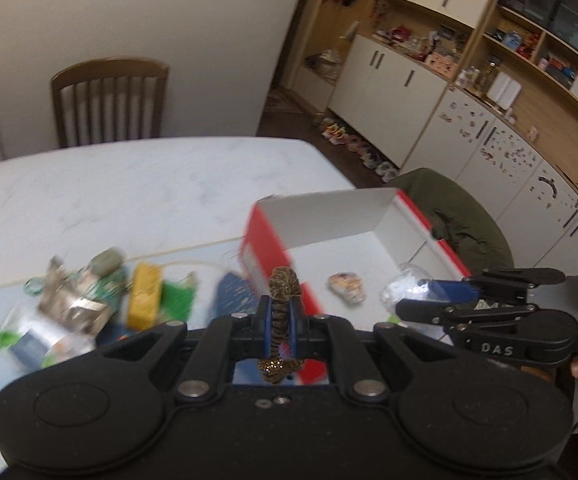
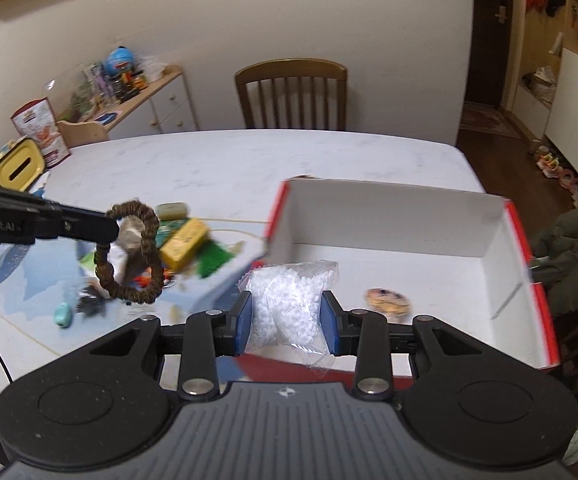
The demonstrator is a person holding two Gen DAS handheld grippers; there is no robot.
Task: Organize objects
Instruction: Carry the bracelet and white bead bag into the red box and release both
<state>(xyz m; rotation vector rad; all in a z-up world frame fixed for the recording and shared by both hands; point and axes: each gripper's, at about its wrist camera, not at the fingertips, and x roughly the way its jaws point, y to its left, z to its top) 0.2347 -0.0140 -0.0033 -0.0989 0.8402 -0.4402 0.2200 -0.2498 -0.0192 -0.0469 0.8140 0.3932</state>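
Right wrist: jaws clamp bead bag [image 2: 289,304] above box [image 2: 389,216]; left's pinch scrunchie [image 2: 129,252], clutter blurred.

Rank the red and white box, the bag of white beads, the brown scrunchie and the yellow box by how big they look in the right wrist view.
1. red and white box
2. bag of white beads, though it is nearest the camera
3. brown scrunchie, held up off the table, so unsure
4. yellow box
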